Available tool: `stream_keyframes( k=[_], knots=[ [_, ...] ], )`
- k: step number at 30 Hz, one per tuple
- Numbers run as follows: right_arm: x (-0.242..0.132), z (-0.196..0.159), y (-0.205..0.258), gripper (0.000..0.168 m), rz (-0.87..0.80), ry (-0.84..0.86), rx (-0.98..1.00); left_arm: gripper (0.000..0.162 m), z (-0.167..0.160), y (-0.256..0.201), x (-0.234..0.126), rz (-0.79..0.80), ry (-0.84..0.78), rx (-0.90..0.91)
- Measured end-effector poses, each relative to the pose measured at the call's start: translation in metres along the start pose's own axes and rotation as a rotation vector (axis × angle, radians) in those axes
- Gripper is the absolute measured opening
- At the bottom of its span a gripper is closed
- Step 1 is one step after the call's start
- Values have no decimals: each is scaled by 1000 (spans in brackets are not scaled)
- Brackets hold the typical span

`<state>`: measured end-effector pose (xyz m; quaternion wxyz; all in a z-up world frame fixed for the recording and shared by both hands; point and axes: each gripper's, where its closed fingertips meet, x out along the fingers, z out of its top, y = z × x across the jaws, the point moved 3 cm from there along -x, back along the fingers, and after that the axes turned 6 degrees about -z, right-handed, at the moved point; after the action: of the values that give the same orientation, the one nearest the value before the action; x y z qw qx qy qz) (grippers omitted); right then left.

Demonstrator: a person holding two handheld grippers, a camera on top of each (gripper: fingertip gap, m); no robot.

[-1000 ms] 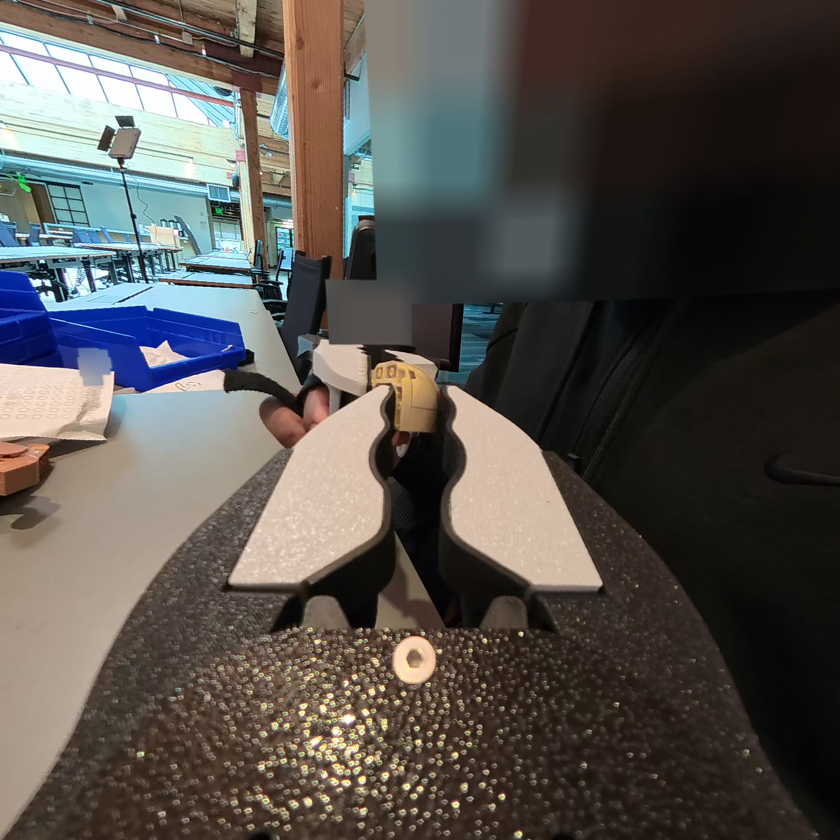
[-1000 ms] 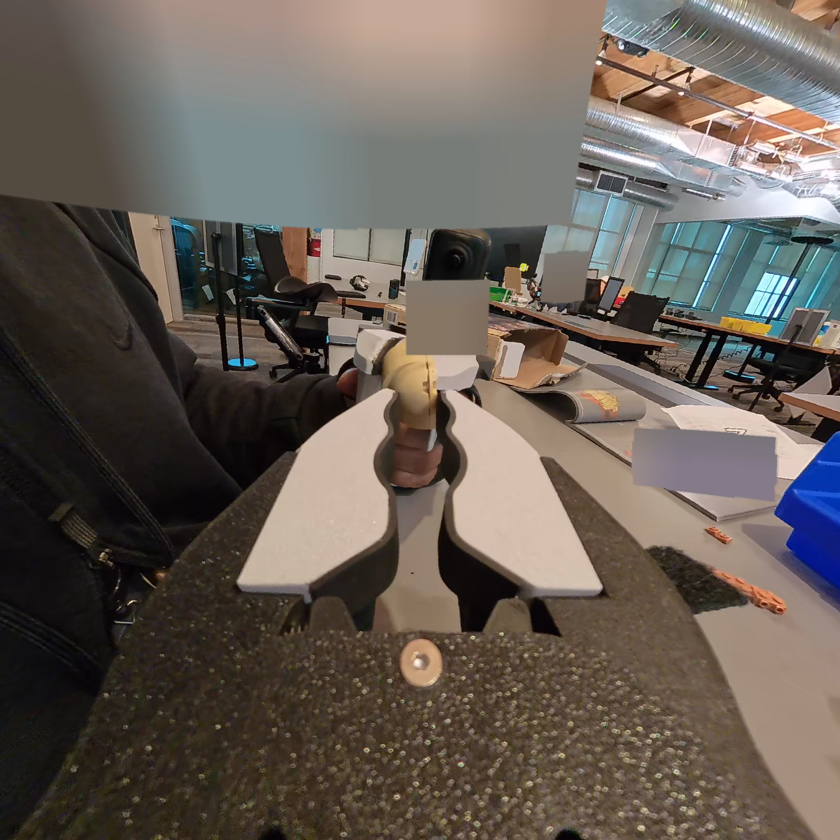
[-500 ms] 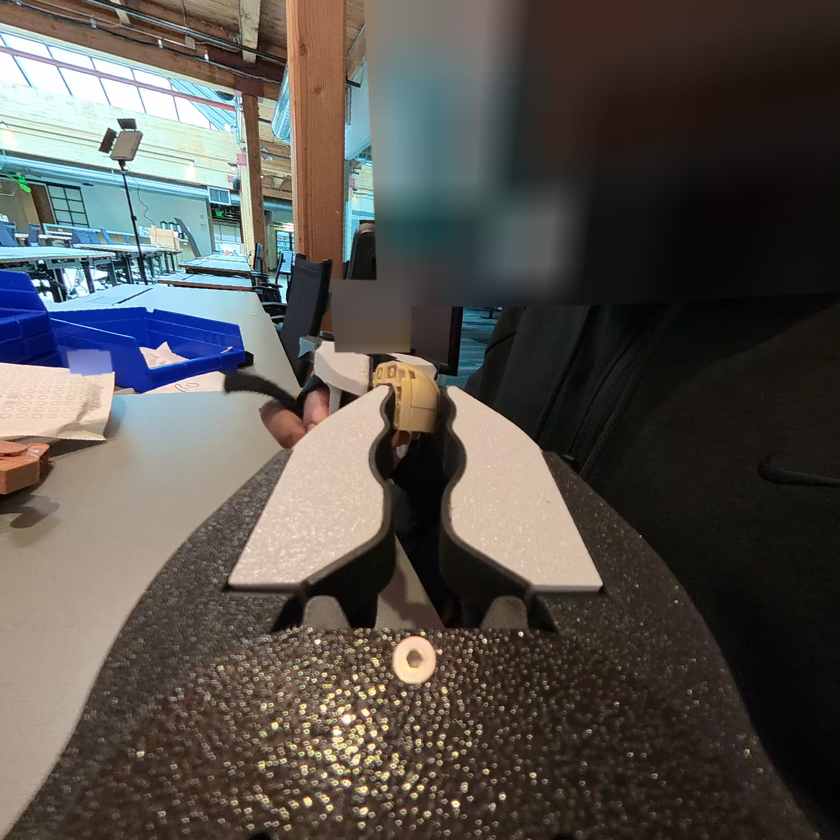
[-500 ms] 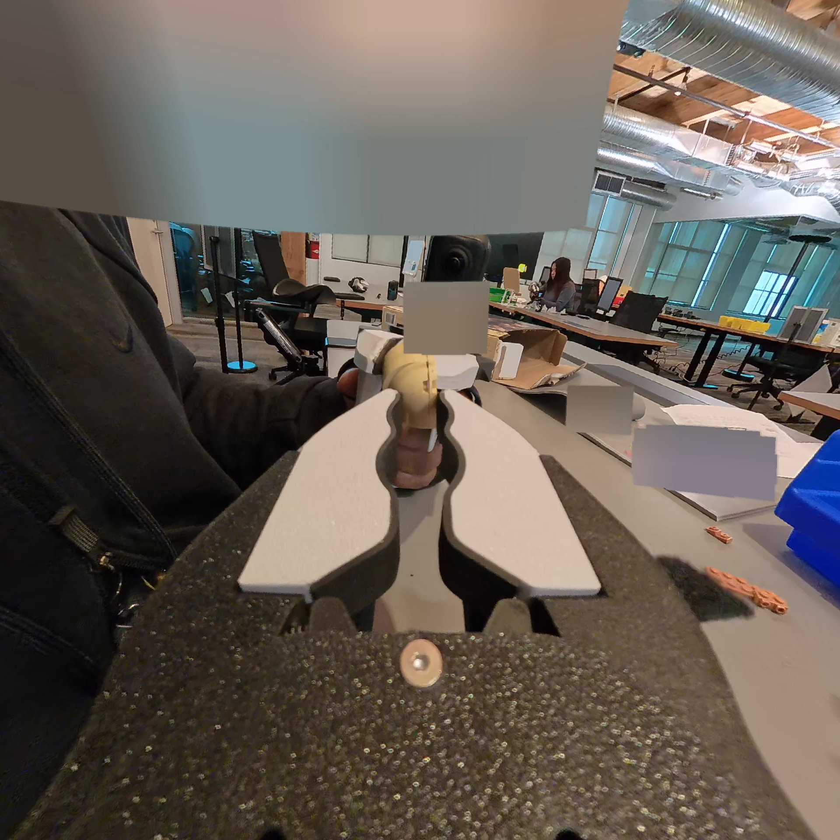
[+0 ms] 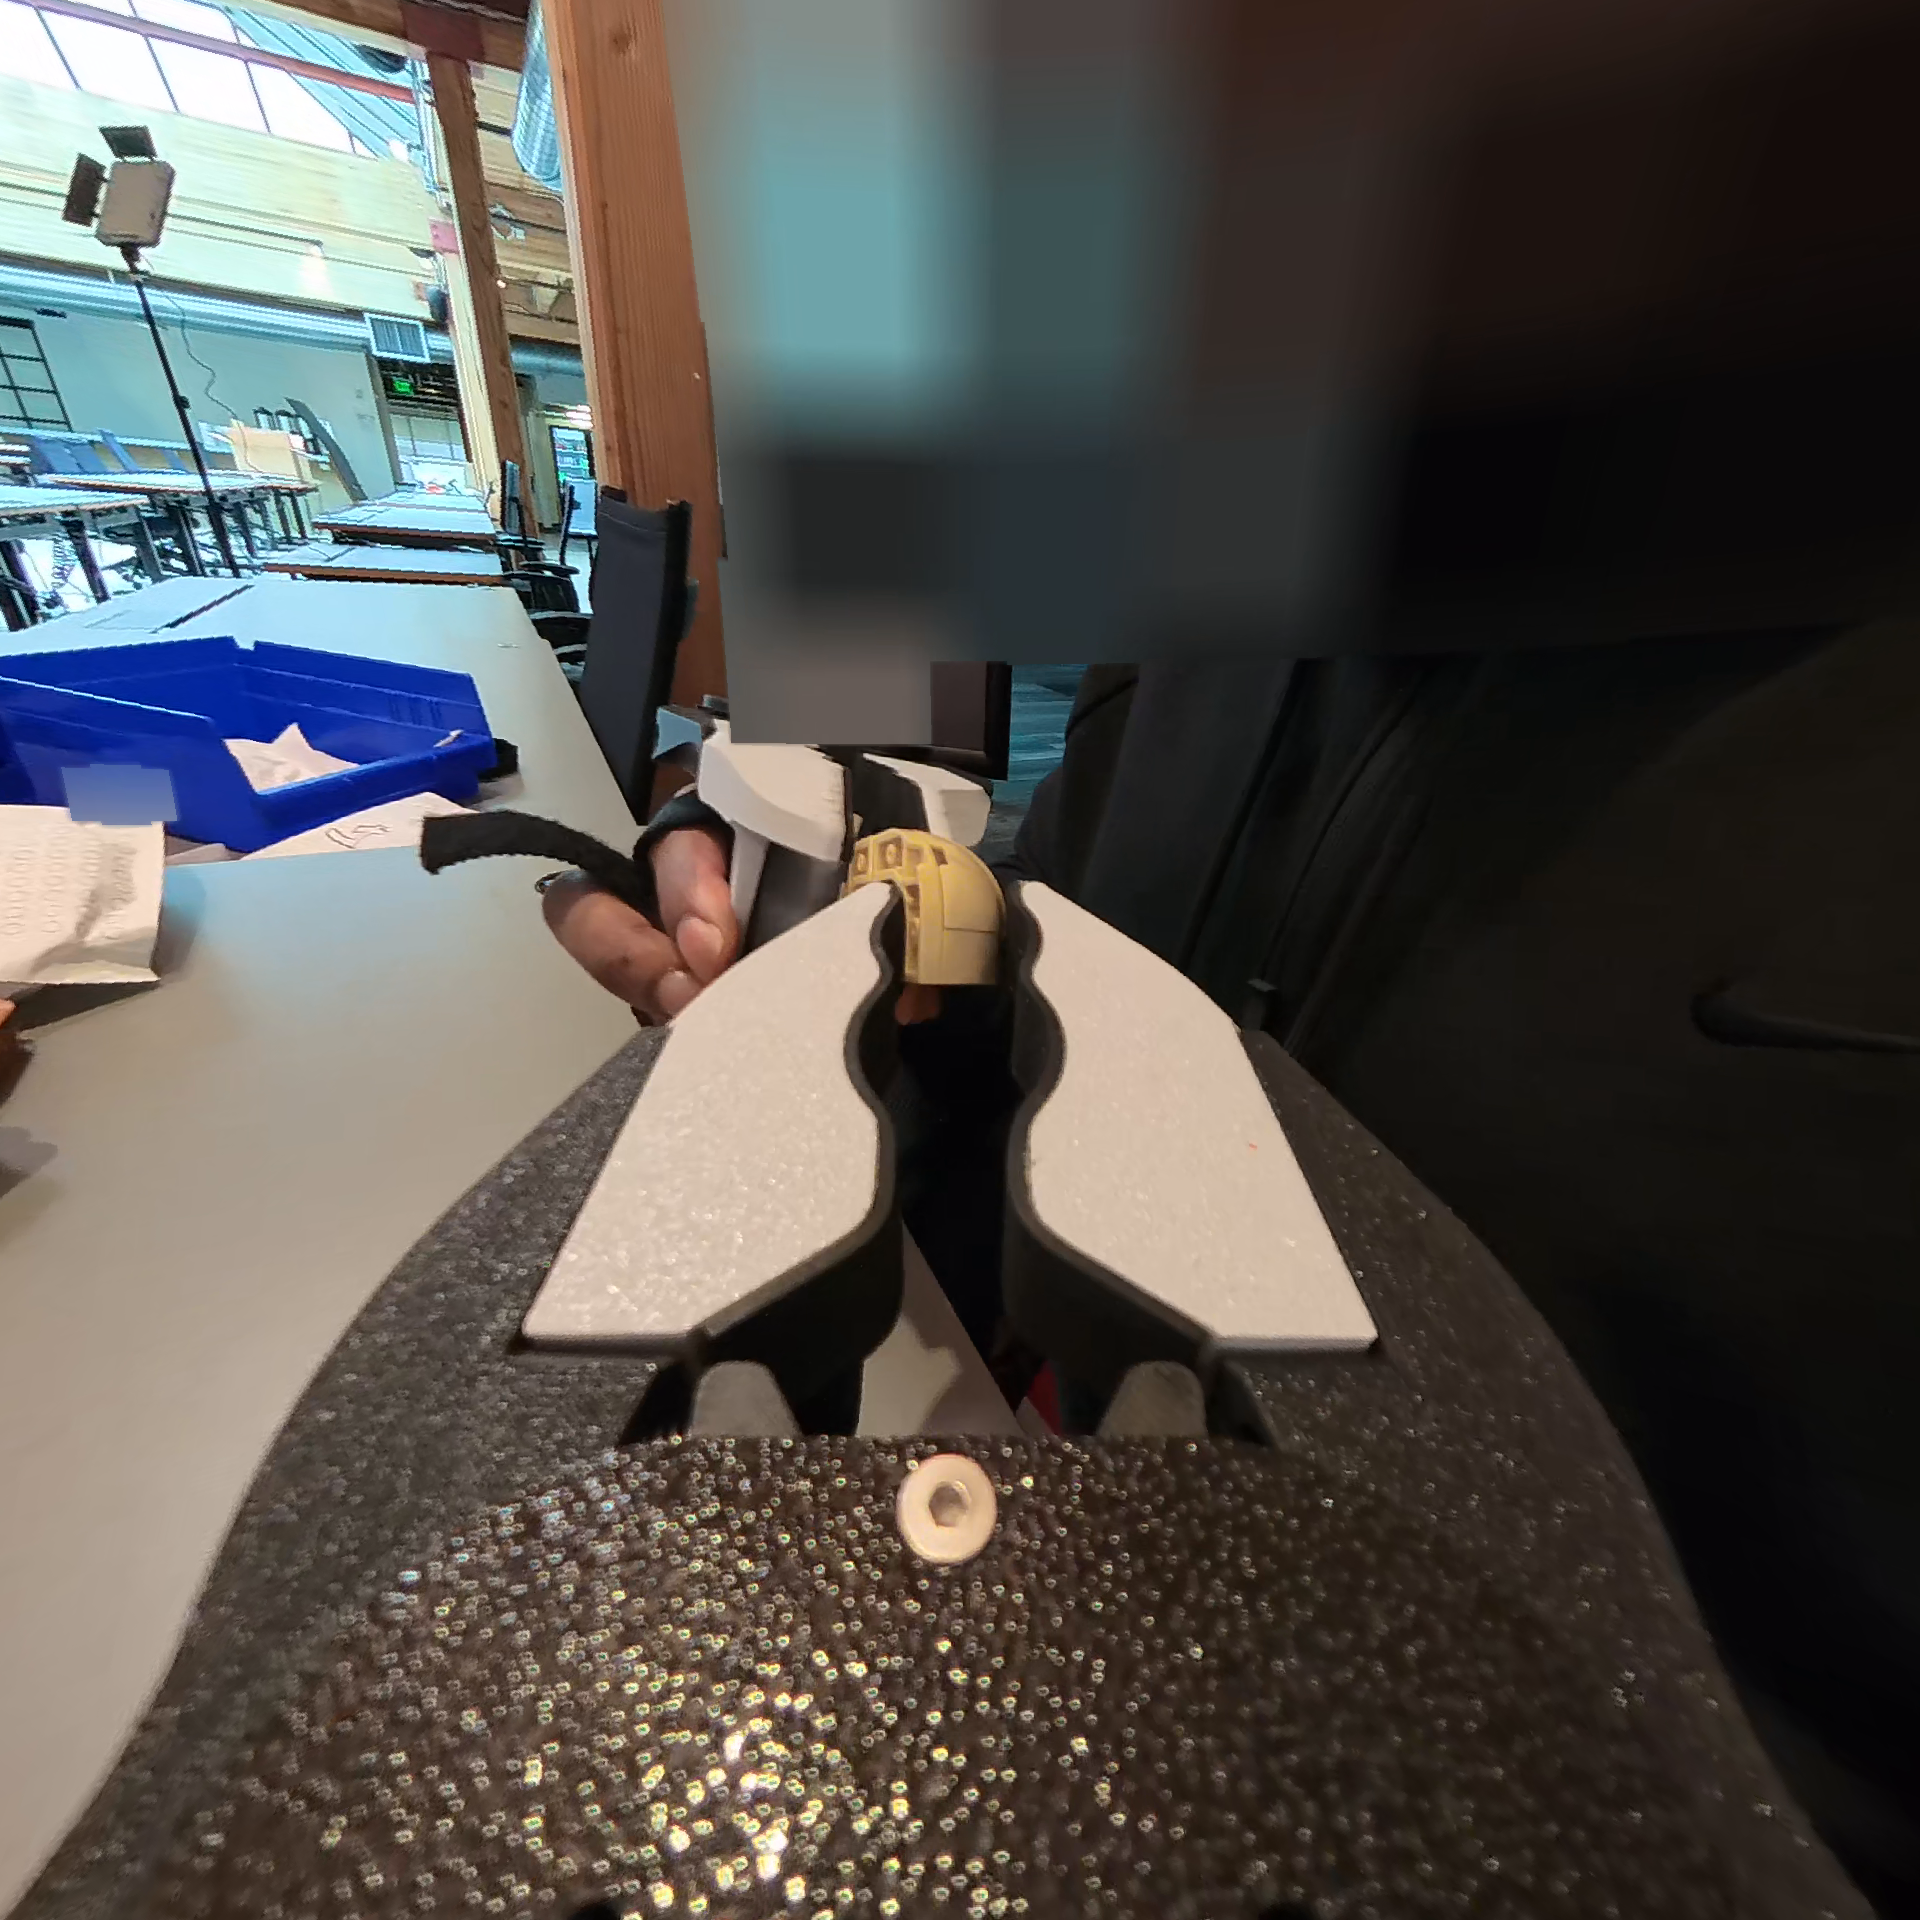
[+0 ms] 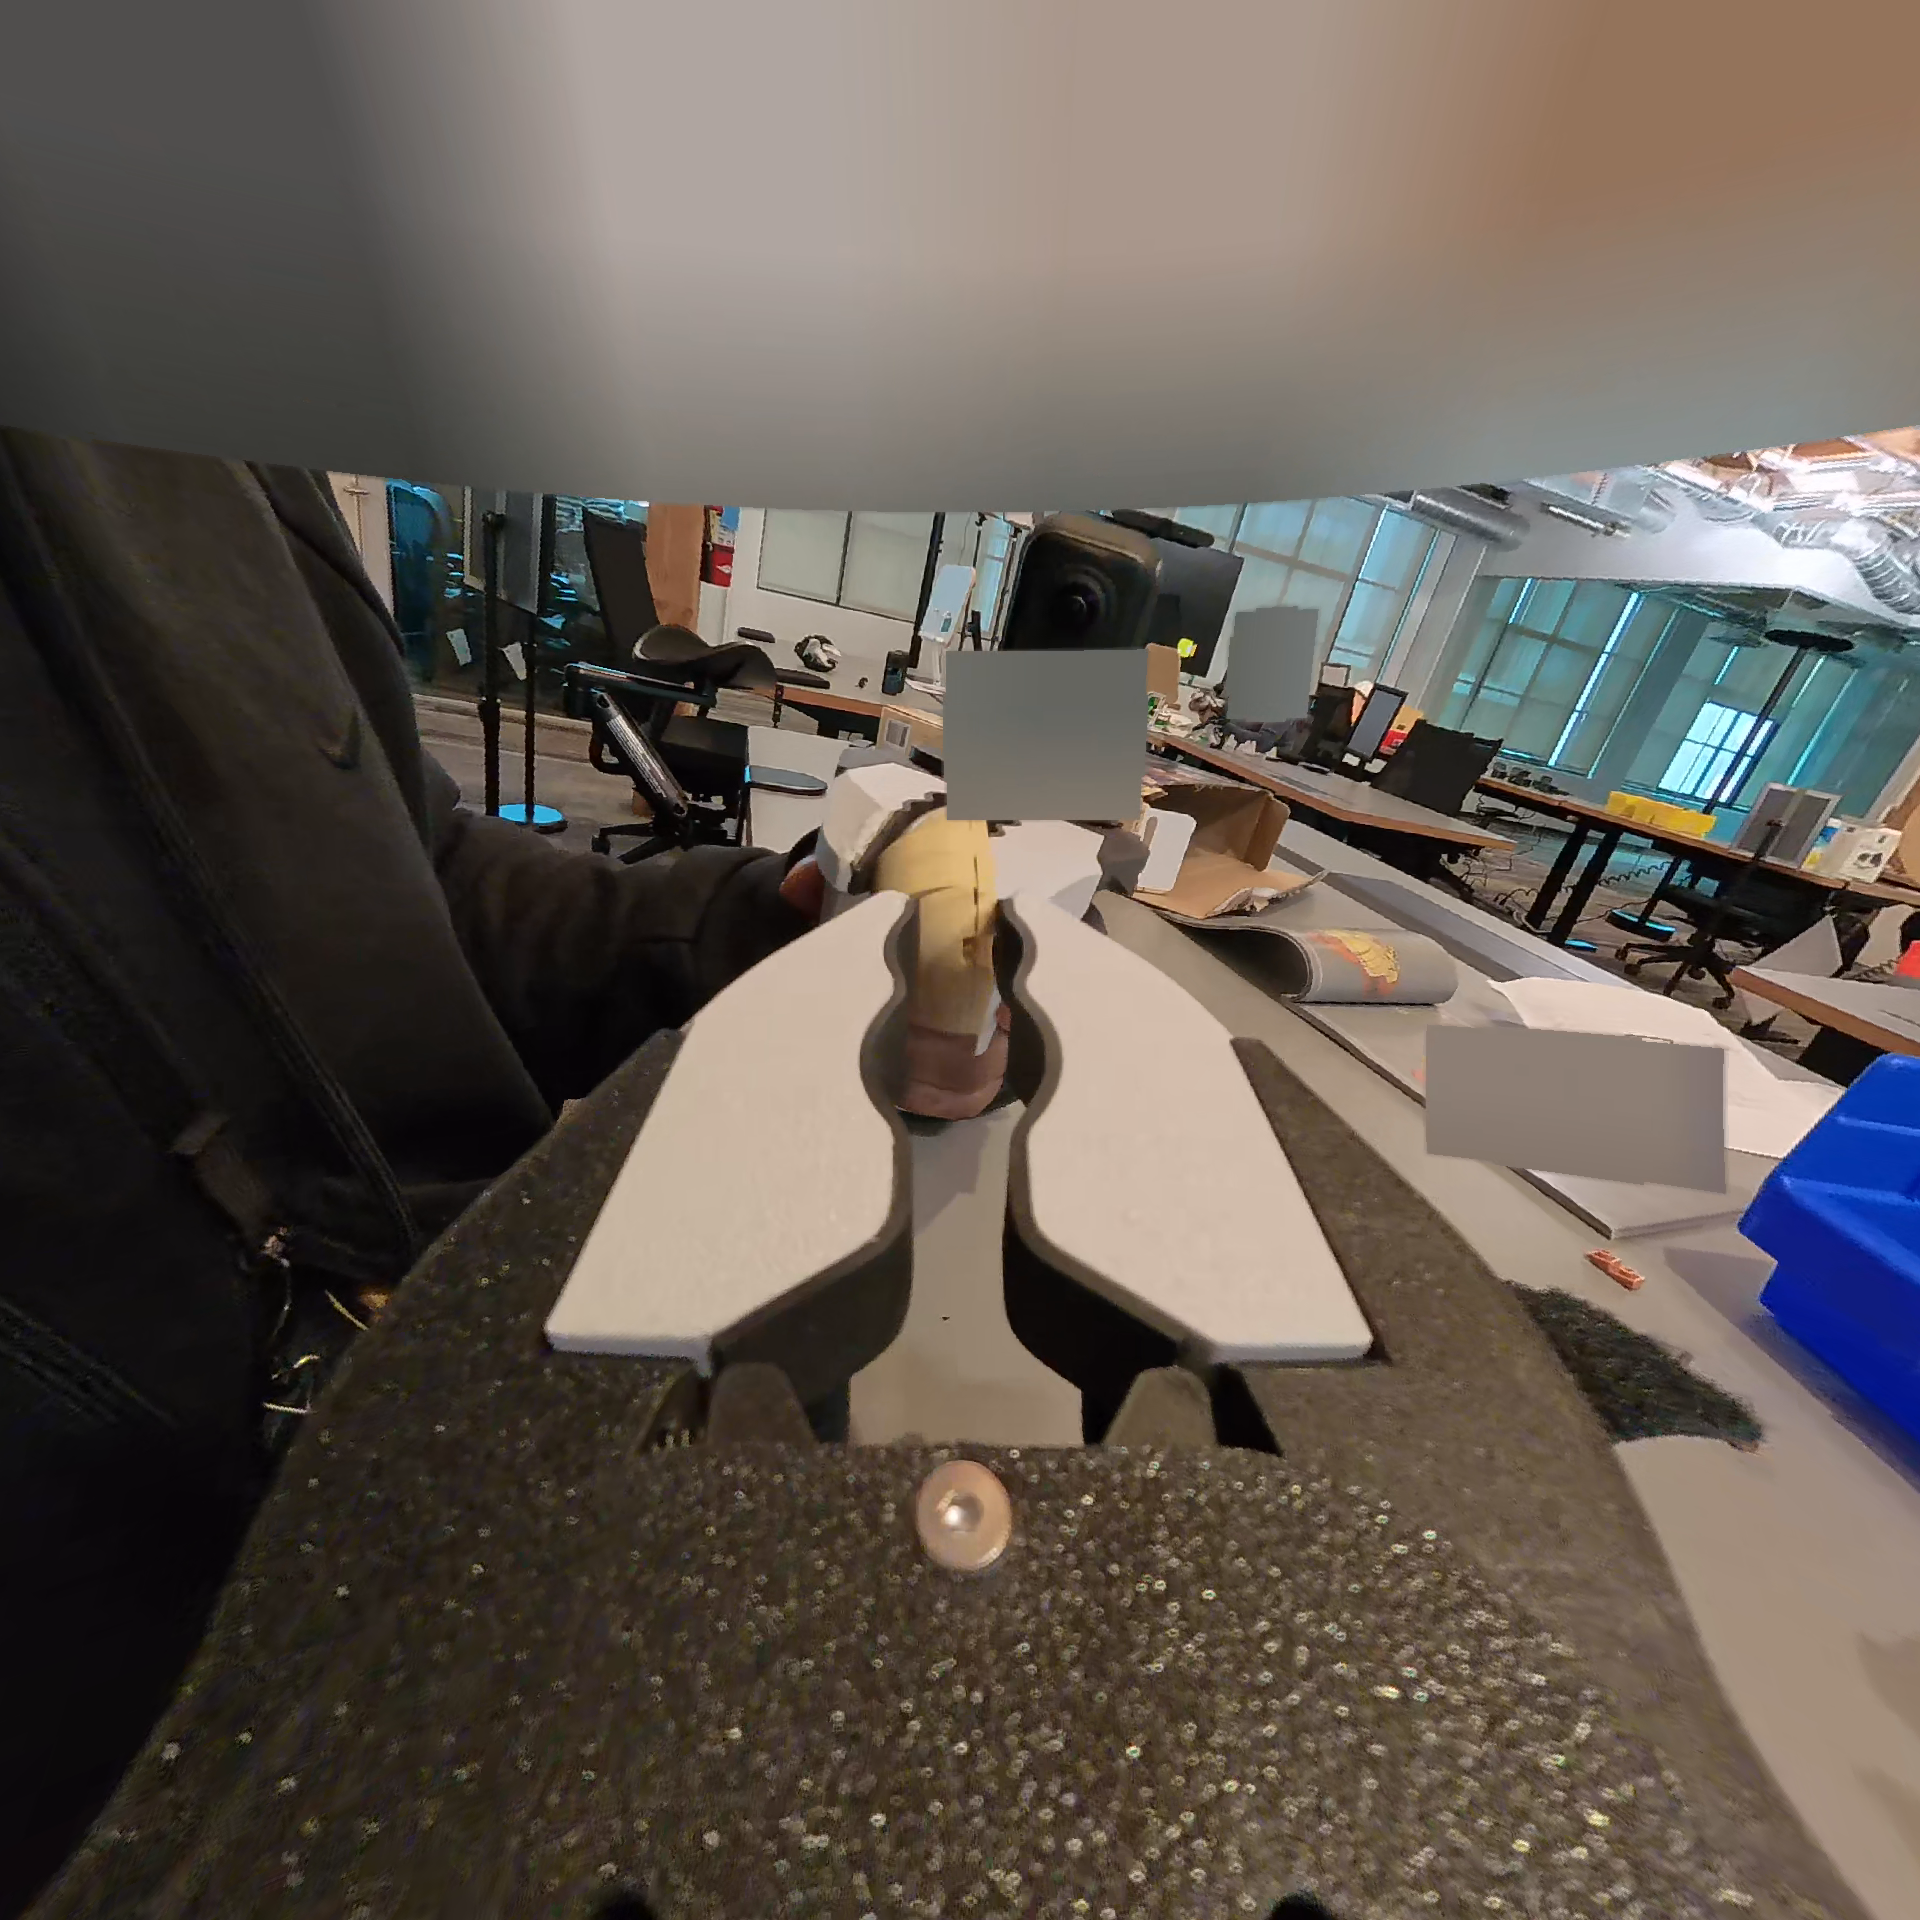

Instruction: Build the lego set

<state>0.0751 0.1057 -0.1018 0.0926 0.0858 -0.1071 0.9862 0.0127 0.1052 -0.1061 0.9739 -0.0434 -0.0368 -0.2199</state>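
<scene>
Grippers meet tip to tip in front of your chest, both clamped on one tan piece [image 5: 940, 920]. Your left gripper [image 5: 948, 914] has its tips narrowed onto the piece's rounded, studded end; your right gripper [image 6: 948, 925] pinches the smooth curved side of the same piece [image 6: 951, 935]. Piece is held in the air above the near table edge, not resting on anything.

Containers: blue bin [image 5: 260, 727] sits far left on the grey table [image 5: 312, 1091] in left wrist view, w/ crumpled white paper [image 5: 275, 756] inside; rest of its contents can't be made out. Second blue bin [image 6: 1844, 1226] at the right edge in right wrist view, inside hidden. Open cardboard box [image 6: 1221, 847] lies farther back on the table, contents not visible.

Small red-brown brick [image 6: 1616, 1270] lies loose on the table just left of that right-side bin. Open booklet [image 6: 1361, 961] lies past your right gripper, to the right.
</scene>
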Motion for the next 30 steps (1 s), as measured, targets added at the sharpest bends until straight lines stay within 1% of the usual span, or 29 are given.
stream_keyframes(
  k=[5,23,25,26,27,29,30],
  knots=[
    [1,-1,0,16,-4,13,-1,17,-1,0,-1,-4,7,-5],
    [1,-2,0,13,13,30,19,16,-3,1,1,17,32,7],
    [0,-2,1,12,17,30,19,16,-3,0,2,13,38,9],
    [0,-2,0,4,8,28,22,16,-4,0,2,13,41,10],
    [1,-3,-4,0,-20,38,23,16,-7,1,5,20,67,2],
    [5,-6,4,0,15,64,-2,16,-21,5,19,39,203,2],
    [6,-4,8,0,28,53,-1,17,-22,3,23,20,221,26]
  ],
)
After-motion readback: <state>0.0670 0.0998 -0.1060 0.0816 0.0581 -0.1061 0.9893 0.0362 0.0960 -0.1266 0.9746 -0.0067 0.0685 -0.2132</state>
